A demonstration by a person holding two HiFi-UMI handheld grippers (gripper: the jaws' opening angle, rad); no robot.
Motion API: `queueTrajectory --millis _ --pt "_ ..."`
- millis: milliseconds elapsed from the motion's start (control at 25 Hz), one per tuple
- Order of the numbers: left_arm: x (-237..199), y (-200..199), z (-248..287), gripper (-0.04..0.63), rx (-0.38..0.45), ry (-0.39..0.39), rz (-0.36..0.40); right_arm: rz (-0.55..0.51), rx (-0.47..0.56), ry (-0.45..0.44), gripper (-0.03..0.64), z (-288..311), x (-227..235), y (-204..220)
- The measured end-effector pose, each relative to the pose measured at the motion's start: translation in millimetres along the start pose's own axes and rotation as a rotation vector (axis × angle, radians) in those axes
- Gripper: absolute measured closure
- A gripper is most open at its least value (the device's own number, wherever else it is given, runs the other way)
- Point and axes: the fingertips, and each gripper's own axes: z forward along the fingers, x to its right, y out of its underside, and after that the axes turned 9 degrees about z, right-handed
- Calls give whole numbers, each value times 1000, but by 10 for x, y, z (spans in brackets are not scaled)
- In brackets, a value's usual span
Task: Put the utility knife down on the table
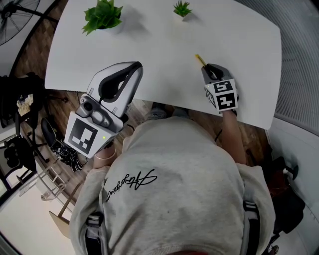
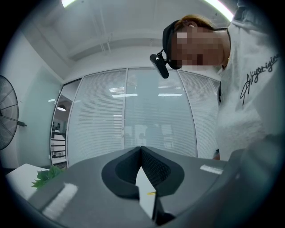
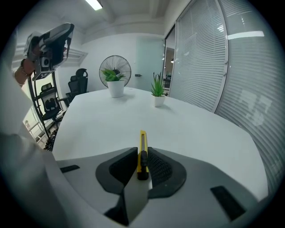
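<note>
A yellow utility knife [image 3: 142,140] with a black slider sticks forward out of my right gripper [image 3: 142,150], whose pads press on both of its sides. In the head view this gripper [image 1: 208,67] tilts down over the white table [image 1: 164,55] near its front right edge, and the knife's yellow tip [image 1: 200,59] points away from me. Whether the tip touches the tabletop I cannot tell. My left gripper [image 1: 135,65] is held up level at the table's front left, off the surface. Its jaws meet at the tips [image 2: 141,149] with nothing between them.
Two small potted plants [image 1: 102,15] [image 1: 182,8] stand at the table's far edge. A standing fan [image 3: 115,71] is behind them. Office chairs and a rack [image 1: 20,149] are on the floor to the left, and blinds [image 3: 209,58] run along the right.
</note>
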Motion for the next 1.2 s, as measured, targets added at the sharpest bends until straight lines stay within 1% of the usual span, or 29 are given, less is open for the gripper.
queueTrajectory --millis 400,680,800,880,1200 --pt "40 -38 14 607 23 42 14 14 39 27 521 -57 19 -54" --pt "81 -81 75 607 36 68 23 34 119 48 511 -292 49 -254" --pt "100 -96 91 607 42 82 25 89 173 10 513 -421 3 -392" --pt "104 -90 102 607 43 89 23 112 216 -8 497 -518 -22 -499" --pt "114 -97 131 607 48 109 28 65 332 16 492 -893 -95 -812"
